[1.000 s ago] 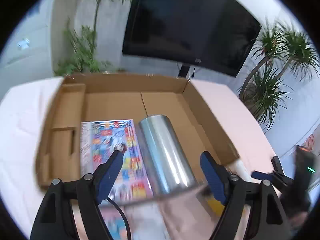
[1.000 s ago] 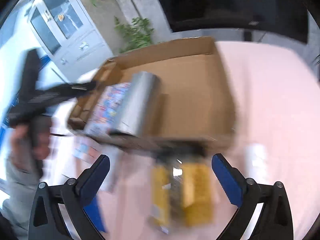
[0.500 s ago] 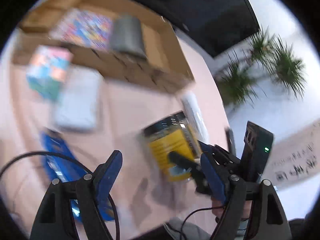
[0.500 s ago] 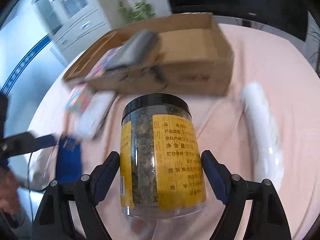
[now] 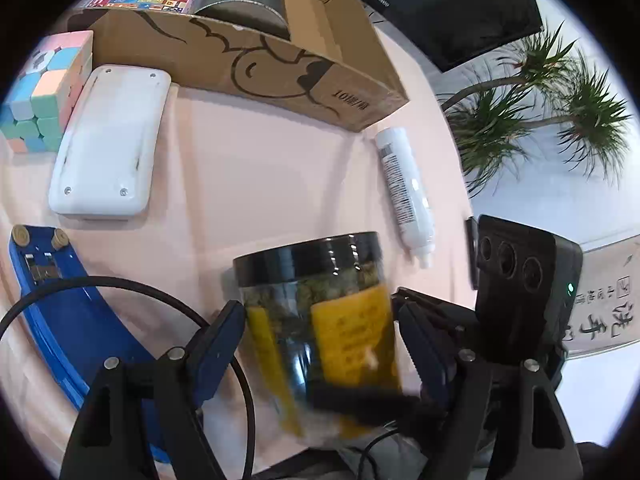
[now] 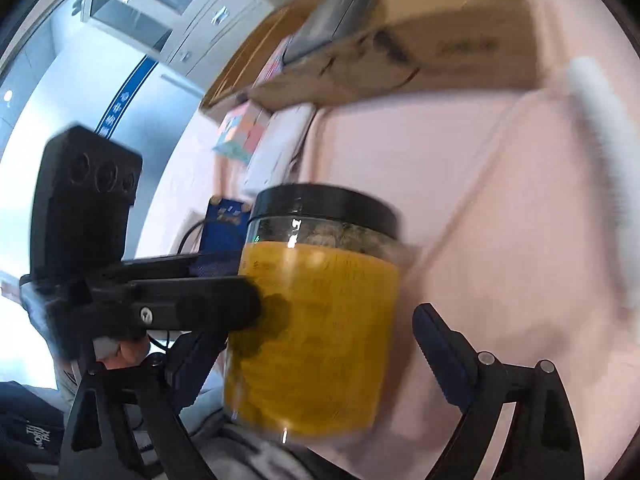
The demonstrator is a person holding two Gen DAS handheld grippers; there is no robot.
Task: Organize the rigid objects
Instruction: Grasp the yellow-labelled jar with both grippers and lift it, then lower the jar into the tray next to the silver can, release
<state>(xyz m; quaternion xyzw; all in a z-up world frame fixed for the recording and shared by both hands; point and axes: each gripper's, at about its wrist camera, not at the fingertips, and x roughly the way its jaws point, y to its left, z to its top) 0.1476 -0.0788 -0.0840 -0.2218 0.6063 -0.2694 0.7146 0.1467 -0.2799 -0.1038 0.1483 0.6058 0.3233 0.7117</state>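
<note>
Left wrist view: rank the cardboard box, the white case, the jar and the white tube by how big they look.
1. cardboard box, largest though partly cut off.
2. jar and white case: look about alike; the jar sits nearest the camera, so I won't rank them.
3. white tube, smallest.

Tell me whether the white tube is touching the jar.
Apart. The left wrist view shows bare pink cloth between the white tube and the jar.
</note>
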